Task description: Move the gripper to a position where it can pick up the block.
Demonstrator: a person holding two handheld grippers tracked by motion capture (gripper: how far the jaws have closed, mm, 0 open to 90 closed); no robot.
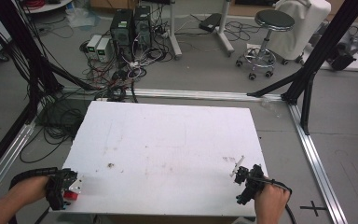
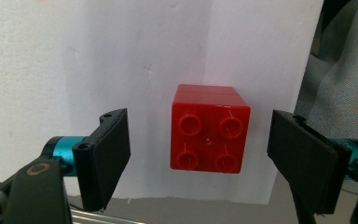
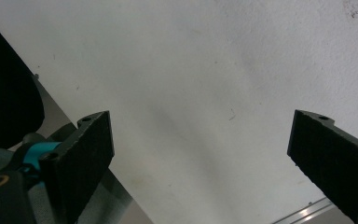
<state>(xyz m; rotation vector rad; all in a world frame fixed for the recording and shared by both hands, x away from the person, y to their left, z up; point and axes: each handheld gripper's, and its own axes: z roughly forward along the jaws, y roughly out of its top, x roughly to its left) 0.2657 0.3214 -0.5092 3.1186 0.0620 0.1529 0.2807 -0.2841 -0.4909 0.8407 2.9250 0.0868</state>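
Note:
A red four-stud brick [image 2: 209,135] lies on the white table [image 1: 168,140], near its front left corner; in the high view the brick [image 1: 71,195] peeks out under my left gripper [image 1: 65,186]. My left gripper [image 2: 200,158] is open, one black jaw on each side of the brick with a gap on both sides. My right gripper [image 1: 247,179] hovers over the table's front right corner. In the right gripper view the right gripper [image 3: 200,158] is open with bare white table [image 3: 191,70] between the jaws.
The table's front edge lies just below the brick [image 2: 168,200]. Aluminium frame rails [image 1: 317,158] run along the floor on both sides. Black cables [image 1: 60,121], computer boxes [image 1: 130,25] and a stool [image 1: 265,37] stand beyond the far edge.

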